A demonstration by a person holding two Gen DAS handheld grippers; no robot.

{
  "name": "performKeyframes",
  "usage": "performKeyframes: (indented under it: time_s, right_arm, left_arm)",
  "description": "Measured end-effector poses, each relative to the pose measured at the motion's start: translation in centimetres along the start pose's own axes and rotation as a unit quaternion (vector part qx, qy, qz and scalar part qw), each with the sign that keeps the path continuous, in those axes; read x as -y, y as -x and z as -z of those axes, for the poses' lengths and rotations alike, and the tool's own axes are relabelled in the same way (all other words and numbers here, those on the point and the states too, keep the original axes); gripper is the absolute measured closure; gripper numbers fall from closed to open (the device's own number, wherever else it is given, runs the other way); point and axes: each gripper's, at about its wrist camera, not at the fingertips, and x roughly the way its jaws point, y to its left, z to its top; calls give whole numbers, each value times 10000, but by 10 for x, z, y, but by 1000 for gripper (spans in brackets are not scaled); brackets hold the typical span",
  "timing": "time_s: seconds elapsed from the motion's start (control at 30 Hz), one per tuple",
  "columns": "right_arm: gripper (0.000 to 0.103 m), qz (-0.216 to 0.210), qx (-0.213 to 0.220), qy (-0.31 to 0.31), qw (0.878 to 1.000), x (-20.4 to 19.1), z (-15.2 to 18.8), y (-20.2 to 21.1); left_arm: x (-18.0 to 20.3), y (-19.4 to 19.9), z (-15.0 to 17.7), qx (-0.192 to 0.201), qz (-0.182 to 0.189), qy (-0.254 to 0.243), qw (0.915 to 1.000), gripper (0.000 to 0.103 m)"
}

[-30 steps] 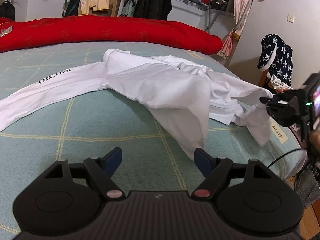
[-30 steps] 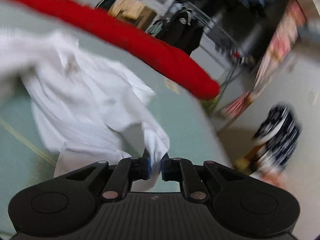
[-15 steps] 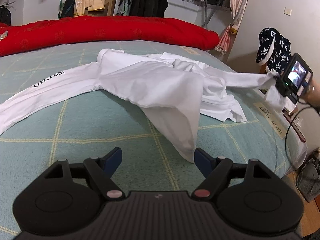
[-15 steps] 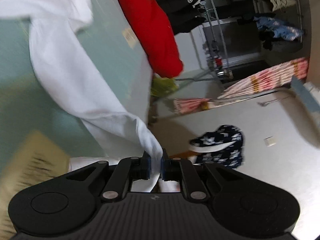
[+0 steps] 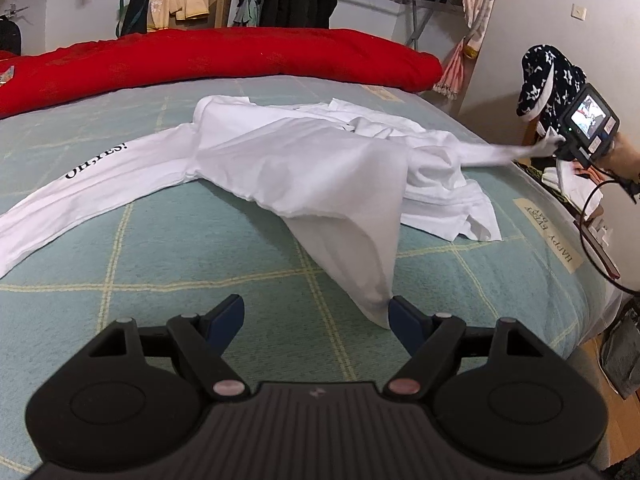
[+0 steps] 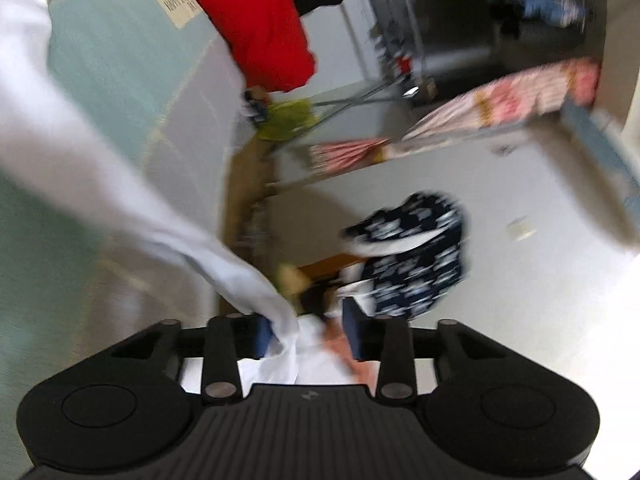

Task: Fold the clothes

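So the white shirt (image 5: 304,168) is sprawled across the middle of the green bed (image 5: 168,264), bunched up in the centre, one sleeve with black lettering lying out flat to the left and the other sleeve (image 5: 492,154) pulled out in a line past the bed's right edge. That end is at the right gripper (image 6: 306,330), whose jaws are opening right now; the cloth hangs against the left pad only and the other pad stands clear of it, so it isn't really pinched any more.

The left gripper (image 5: 316,316) hovers low over the near edge of the bed with its jaws wide apart and nothing between them, though a tip of the shirt's hem lies just beside its right finger.

What could go sideways: the sleeve is being let go out beyond the mattress, so it'll probably flop over the side or spring back into the crumpled pile instead of lying flat. Also nothing pins the body of the shirt, so any tug would drag the whole lot. The red duvet (image 5: 224,56) at the back is well apart, no issue there.
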Motion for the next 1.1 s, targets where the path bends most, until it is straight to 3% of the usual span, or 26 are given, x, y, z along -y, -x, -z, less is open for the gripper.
performKeyframes:
  time_s: [0.17, 0.27, 0.33, 0.47, 0.67, 0.73, 0.83, 0.9, 0.93, 1.1]
  right_arm:
    - [56, -1347, -193, -892, 9867, 4, 5, 5]
    - [56, -2069, -213, -1499, 9666, 12, 4, 12]
    - [55, -2530, -223, -2004, 9462, 21, 2, 11]
    - [54, -3298, -331, -3077, 8919, 40, 5, 0]
    - [51, -4254, -634, -4751, 7677, 57, 40, -23]
    - [47, -4437, -624, -5020, 7397, 58, 51, -20]
    - [34, -4690, -375, -5242, 7099, 60, 61, -11]
    - [17, -4778, -302, -5366, 6949, 55, 67, -9]
    - [14, -4765, -347, -5411, 6920, 50, 68, -12]
    - [13, -4568, -607, -5661, 6835, 14, 71, -50]
  left_arm:
    - [6, -2, -1, -25, 27, -86, 10000, 24]
    - [9, -1, 0, -34, 57, -114, 9999, 24]
    - [10, -1, 1, -45, 59, -119, 9999, 24]
    - [10, 0, 1, -51, 66, -92, 9999, 24]
    - [15, 0, -6, -5, 158, -161, 9997, 24]
    - [18, 0, -8, 16, 189, -207, 9996, 24]
    - [23, -2, -10, 22, 244, -236, 9994, 23]
    - [25, -6, -11, -10, 287, -247, 9993, 23]
    - [27, -7, -12, -25, 302, -256, 9992, 23]
    - [33, -13, -16, -83, 314, -284, 9991, 23]
